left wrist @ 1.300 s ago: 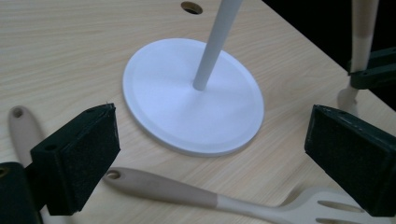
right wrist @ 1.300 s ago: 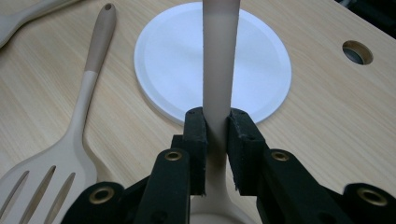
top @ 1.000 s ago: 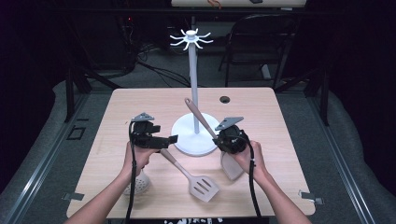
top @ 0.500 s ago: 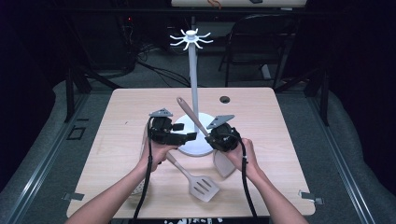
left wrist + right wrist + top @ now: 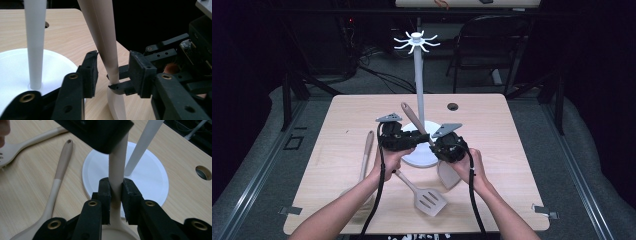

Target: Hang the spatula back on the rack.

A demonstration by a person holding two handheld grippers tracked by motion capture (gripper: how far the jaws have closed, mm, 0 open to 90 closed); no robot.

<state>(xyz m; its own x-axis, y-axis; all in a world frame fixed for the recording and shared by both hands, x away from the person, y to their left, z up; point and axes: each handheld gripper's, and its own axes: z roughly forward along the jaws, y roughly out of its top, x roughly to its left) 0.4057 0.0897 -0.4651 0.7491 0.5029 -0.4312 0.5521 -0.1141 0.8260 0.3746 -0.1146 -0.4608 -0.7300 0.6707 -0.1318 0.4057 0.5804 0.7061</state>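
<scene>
High view: on the light wooden table (image 5: pixel 522 130), a white utensil stand with a round base and tall pole (image 5: pixel 418 90) rises just behind both grippers. A slotted spatula with a tan handle (image 5: pixel 424 196) lies in front of them, and a second tan-handled utensil (image 5: pixel 367 155) lies to the left. The right gripper (image 5: pixel 435 143) holds a beige-handled spoon with a pale head (image 5: pixel 412 116), its long axis tilted up and away to the left, with the head low near the right hand. The left gripper (image 5: pixel 412 141) sits just beside the handle.

Left gripper view: the 2 jaws stand apart on either side of the spoon's tapering handle (image 5: pixel 105 40), seemingly not touching it. The right gripper's jaws grip it lower down. The stand's pole (image 5: pixel 35 42) is at left.

Right gripper view: the jaws are clamped on the handle (image 5: pixel 116 172), above the white base (image 5: pixel 150 177). The spatula (image 5: pixel 58 177) lies at left.
</scene>
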